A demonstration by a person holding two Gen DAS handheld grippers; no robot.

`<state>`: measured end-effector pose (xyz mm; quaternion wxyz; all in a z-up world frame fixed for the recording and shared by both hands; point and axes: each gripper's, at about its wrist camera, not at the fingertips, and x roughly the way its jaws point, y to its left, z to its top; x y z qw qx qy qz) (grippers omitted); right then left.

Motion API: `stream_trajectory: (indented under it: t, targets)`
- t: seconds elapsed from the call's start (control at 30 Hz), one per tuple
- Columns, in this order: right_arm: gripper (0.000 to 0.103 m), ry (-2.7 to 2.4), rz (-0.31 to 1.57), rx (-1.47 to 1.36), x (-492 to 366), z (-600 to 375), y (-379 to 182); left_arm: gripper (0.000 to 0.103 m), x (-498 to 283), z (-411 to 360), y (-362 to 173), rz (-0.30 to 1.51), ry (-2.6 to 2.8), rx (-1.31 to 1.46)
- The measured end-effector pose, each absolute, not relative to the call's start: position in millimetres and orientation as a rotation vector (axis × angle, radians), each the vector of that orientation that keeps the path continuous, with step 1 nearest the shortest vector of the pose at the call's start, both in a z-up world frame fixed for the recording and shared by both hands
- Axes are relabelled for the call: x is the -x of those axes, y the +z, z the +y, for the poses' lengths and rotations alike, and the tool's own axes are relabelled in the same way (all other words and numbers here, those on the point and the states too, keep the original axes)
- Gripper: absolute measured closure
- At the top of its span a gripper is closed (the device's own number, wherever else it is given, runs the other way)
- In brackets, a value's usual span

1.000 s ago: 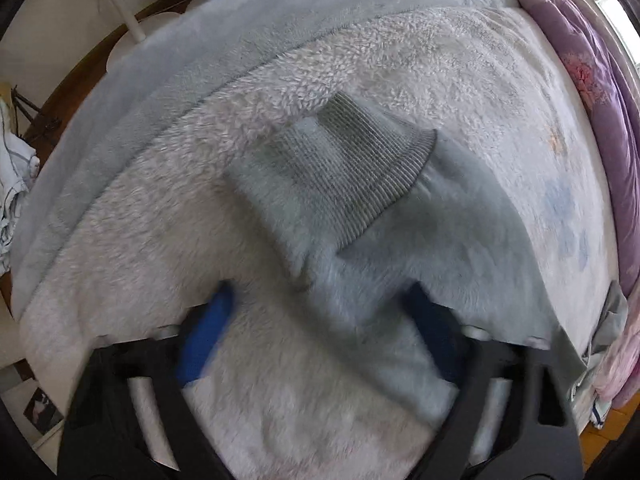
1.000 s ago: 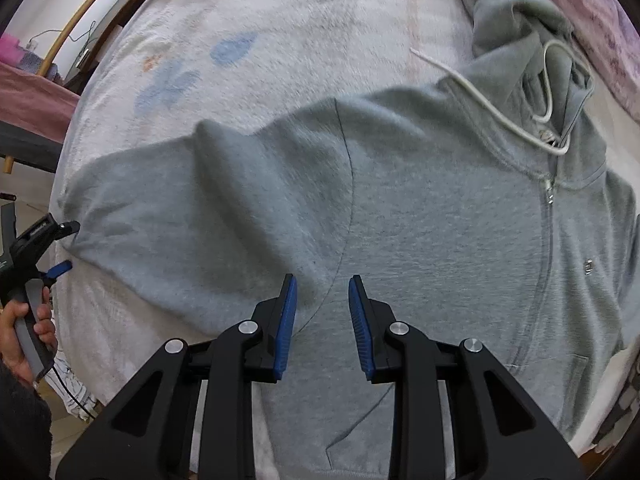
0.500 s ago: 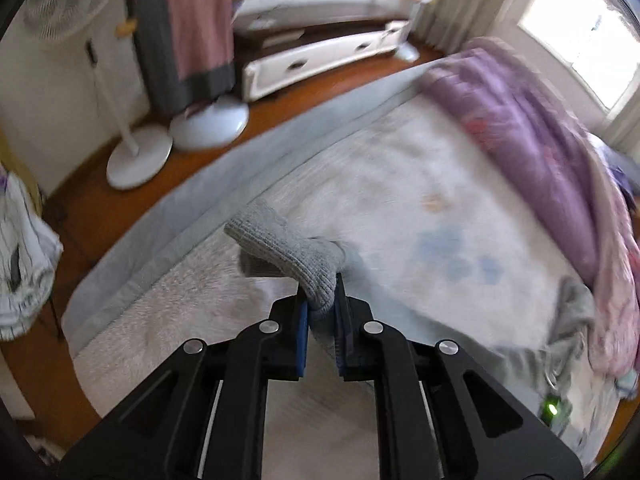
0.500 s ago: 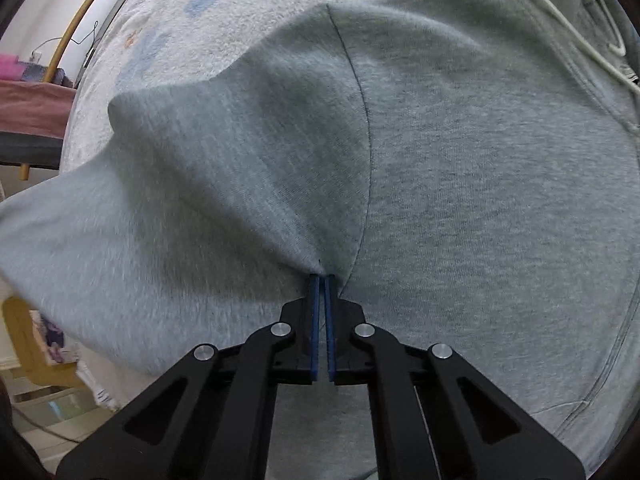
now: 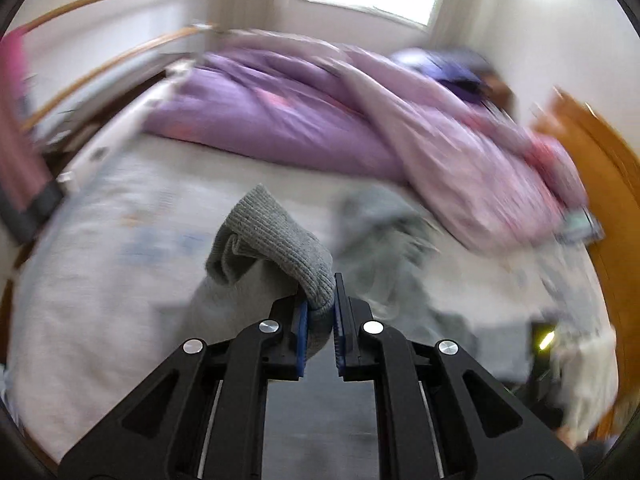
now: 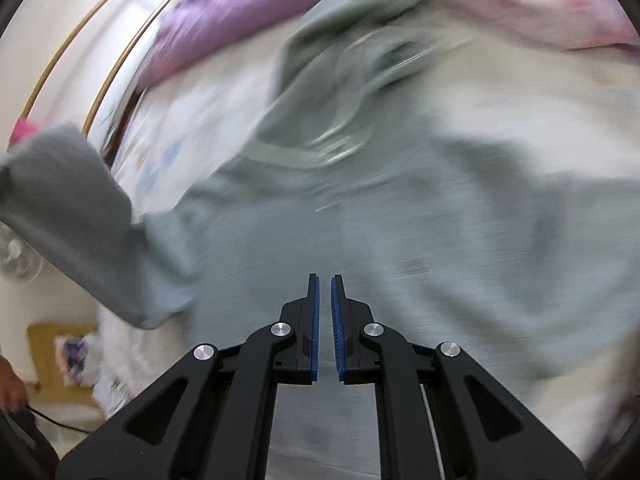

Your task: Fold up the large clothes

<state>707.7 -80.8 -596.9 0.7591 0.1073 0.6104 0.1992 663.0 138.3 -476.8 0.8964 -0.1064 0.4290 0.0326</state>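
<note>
My left gripper (image 5: 319, 312) is clamped on the ribbed cuff (image 5: 276, 240) of the grey hoodie (image 6: 400, 240), which lies spread across the pale fleecy bedspread (image 5: 100, 280). The sleeve (image 6: 92, 224) hangs lifted at the left edge of the right wrist view. My right gripper (image 6: 325, 316) has its blue pads nearly together, with only a thin slit between them; whether cloth is pinched in there I cannot tell (the frame is badly smeared). To fold well, I judge I should carry the cuff across the chest, keep the sleeve taut and flat, and lay it down without bunching. The knit cuff is thick and springy, the body soft jersey. A purple quilt (image 5: 320, 112) lies heaped beyond.
</note>
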Motion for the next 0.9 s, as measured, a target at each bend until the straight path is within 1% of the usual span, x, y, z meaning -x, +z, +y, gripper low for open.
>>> stream_trajectory:
  t: [0.13, 0.2, 0.23, 0.27, 0.3, 0.33, 0.37, 0.4, 0.43, 0.47, 0.5, 0.53, 0.57, 0.67, 0.7, 0.73, 0.87, 0.9]
  targets:
    - [0.095, 0.281, 1.201, -0.198, -722, -180, -567, 0.093, -691, 31, -536, 0.986, -0.063, 0.129]
    - [0.089, 0.202, 1.173, -0.182, -730, -226, -562, 0.092, -700, -5, -578, 1.067, -0.123, 0.128]
    - [0.089, 0.168, 1.166, -0.18, -734, -251, -561, 0.091, -705, -18, -598, 1.12, -0.139, 0.117]
    - [0.087, 0.13, 1.156, -0.183, -740, -276, -560, 0.087, -710, -30, -620, 1.167, -0.128, 0.095]
    - [0.084, 0.103, 1.151, -0.183, -742, -294, -561, 0.08, -714, -38, -642, 1.215, -0.126, 0.087]
    - [0.083, 0.069, 1.147, -0.177, -746, -313, -561, 0.058, -717, -44, -657, 1.273, -0.125, 0.09]
    - [0.082, 0.04, 1.133, -0.179, -750, -334, -558, 0.048, -718, -48, -673, 1.337, -0.121, 0.101]
    - [0.08, 0.026, 1.123, -0.186, -751, -344, -558, 0.048, -717, -49, -682, 1.368, -0.131, 0.138]
    - [0.078, 0.0, 1.12, -0.193, -755, -359, -557, 0.043, -714, -47, -685, 1.373, -0.134, 0.178]
    - [0.072, -0.039, 1.111, -0.199, -758, -375, -555, 0.032, -711, -46, -685, 1.37, -0.126, 0.201]
    - [0.065, -0.064, 1.102, -0.208, -760, -391, -551, 0.031, -709, -42, -682, 1.356, -0.118, 0.235]
    - [0.063, -0.106, 1.095, -0.219, -763, -409, -550, 0.031, -708, -36, -675, 1.325, -0.114, 0.29]
    - [0.06, -0.151, 1.095, -0.229, -768, -426, -550, 0.026, -705, -35, -670, 1.306, -0.107, 0.322]
    - [0.058, -0.29, 1.143, -0.272, -779, -472, -561, 0.015, -695, -27, -654, 1.241, -0.052, 0.37]
    - [0.057, -0.341, 1.17, -0.306, -782, -489, -568, 0.014, -699, -27, -653, 1.246, -0.011, 0.343]
    - [0.057, -0.381, 1.183, -0.35, -782, -508, -574, 0.014, -700, -25, -655, 1.271, 0.025, 0.31]
    - [0.056, -0.459, 1.292, -0.488, -791, -552, -606, 0.014, -718, -26, -698, 1.467, 0.123, 0.195]
    - [0.055, -0.465, 1.351, -0.505, -797, -556, -620, 0.014, -722, -28, -708, 1.5, 0.115, 0.189]
